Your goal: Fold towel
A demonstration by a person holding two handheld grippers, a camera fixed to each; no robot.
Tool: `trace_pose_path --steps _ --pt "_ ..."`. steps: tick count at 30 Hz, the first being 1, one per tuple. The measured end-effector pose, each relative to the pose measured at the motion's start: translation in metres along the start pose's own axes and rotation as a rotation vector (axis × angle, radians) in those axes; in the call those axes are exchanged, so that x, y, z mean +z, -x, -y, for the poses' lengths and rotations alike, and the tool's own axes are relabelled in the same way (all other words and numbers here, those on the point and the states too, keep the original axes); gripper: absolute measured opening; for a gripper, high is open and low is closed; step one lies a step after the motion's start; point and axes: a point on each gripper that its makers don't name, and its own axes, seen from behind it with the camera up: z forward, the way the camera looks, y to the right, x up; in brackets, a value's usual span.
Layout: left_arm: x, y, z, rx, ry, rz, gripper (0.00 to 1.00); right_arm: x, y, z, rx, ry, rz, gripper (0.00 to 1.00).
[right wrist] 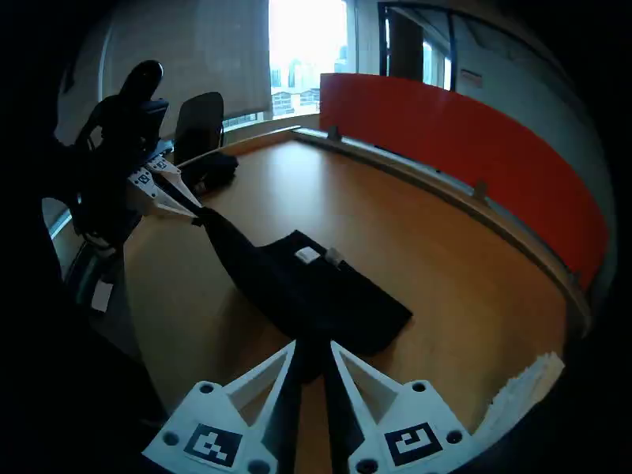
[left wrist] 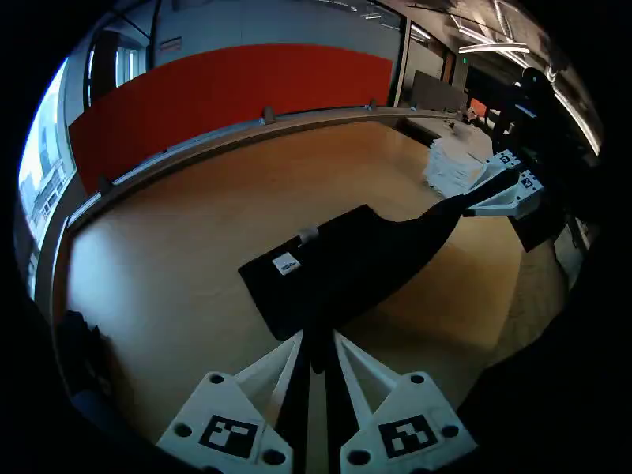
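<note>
A black towel (left wrist: 347, 261) lies stretched over the wooden table (left wrist: 205, 221), with two small white tags on its upper face. My left gripper (left wrist: 316, 359) is shut on one near corner of it, the cloth pinched between the white fingers. The right gripper (left wrist: 474, 204) shows farther off at the right, holding the opposite corner. In the right gripper view, the towel (right wrist: 316, 292) runs from my right gripper (right wrist: 314, 359), shut on its corner, up to the left gripper (right wrist: 196, 217) at the far end. The edge between the two corners is lifted slightly off the table.
A stack of white folded cloths (left wrist: 454, 162) sits at the table's far right, seen again as white cloths (right wrist: 525, 387). A red divider panel (left wrist: 237, 87) runs along the table's back edge. Dark chairs (right wrist: 197, 118) and a dark bundle (right wrist: 209, 170) stand at one end.
</note>
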Motion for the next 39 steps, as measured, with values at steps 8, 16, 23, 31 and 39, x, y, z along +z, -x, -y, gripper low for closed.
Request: trace_pose_path --steps 8,16,23,31,39 --pt "-0.001 -0.002 0.000 -0.008 0.001 -0.004 0.11 0.000 0.000 -0.002 -0.003 -0.001 0.003 0.16" --pt "0.004 -0.005 -0.002 -0.018 0.003 -0.005 0.11 0.004 -0.001 -0.008 -0.010 0.003 0.012 0.16" --pt "0.016 -0.010 0.004 -0.037 -0.001 -0.003 0.11 0.016 -0.002 -0.020 -0.006 0.001 0.019 0.16" --pt "0.036 -0.021 0.015 -0.063 -0.006 -0.012 0.11 0.032 -0.001 -0.041 -0.017 0.016 0.043 0.16" --pt "0.059 -0.020 0.025 -0.062 -0.019 0.003 0.11 0.051 0.000 -0.057 -0.007 0.019 0.057 0.16"
